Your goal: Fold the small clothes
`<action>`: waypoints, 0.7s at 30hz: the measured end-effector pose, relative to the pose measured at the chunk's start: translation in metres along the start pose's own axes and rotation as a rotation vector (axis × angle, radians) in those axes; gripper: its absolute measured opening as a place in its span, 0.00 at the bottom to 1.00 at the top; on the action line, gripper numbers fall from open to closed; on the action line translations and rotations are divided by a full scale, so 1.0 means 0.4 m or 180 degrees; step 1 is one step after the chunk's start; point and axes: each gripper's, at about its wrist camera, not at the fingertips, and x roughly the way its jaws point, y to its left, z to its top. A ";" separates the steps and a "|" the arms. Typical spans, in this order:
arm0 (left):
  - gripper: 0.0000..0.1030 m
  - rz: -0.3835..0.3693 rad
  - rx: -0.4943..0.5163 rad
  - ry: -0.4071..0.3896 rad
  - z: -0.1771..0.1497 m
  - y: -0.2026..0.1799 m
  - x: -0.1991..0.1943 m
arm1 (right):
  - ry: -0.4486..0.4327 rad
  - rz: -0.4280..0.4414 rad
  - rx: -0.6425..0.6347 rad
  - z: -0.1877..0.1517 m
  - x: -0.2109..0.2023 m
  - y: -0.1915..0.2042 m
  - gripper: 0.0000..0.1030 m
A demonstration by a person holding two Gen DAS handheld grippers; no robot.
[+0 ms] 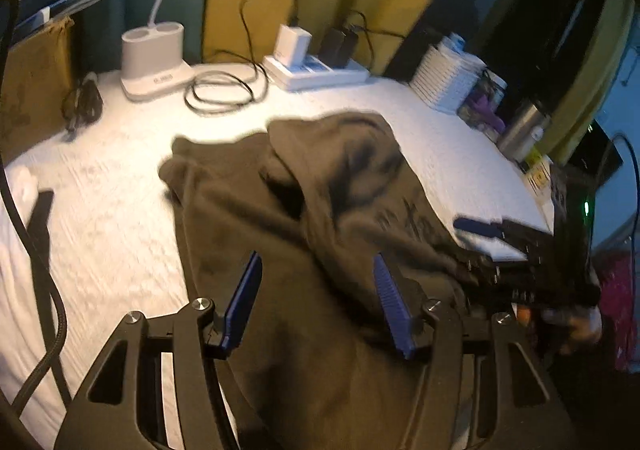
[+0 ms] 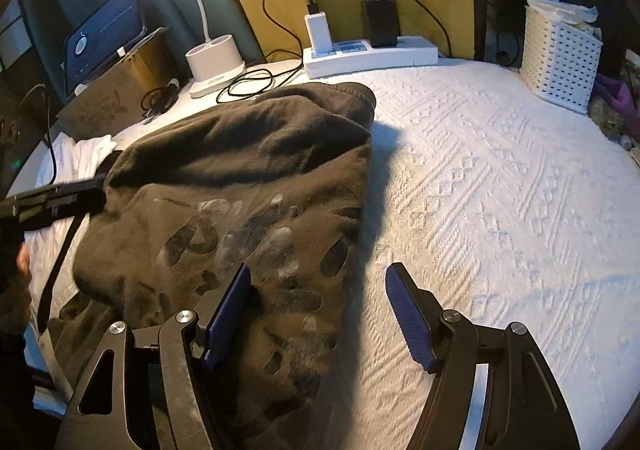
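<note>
A dark brown garment (image 1: 304, 218) with a faded print lies bunched on the white textured cloth (image 1: 112, 186) of the table. In the left wrist view my left gripper (image 1: 316, 266) is open, its blue pads spread just above the garment's near part. The right gripper (image 1: 520, 250) shows at the right edge of that view, over the garment's edge. In the right wrist view the garment (image 2: 240, 186) fills the left half, and my right gripper (image 2: 320, 274) is open over its right edge. The left gripper (image 2: 52, 198) shows at the far left.
A white lamp base (image 2: 214, 64), a coiled black cable (image 2: 248, 84), a white power strip with chargers (image 2: 368, 54) and a white perforated basket (image 2: 560, 54) stand along the back. A metal cup (image 1: 522, 130) is at the right. A tablet (image 2: 104, 38) stands back left.
</note>
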 end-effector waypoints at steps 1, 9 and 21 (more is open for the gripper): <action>0.56 -0.0032 0.0050 0.0050 -0.021 -0.013 0.001 | 0.0008 -0.0002 0.0001 -0.002 -0.006 0.002 0.70; 0.56 -0.0100 0.0278 0.0210 -0.127 -0.057 0.008 | -0.0089 -0.0060 -0.0002 -0.046 -0.070 0.022 0.70; 0.03 -0.0030 0.0551 -0.0114 -0.193 -0.116 -0.094 | -0.0166 -0.0059 -0.0004 -0.108 -0.131 0.039 0.70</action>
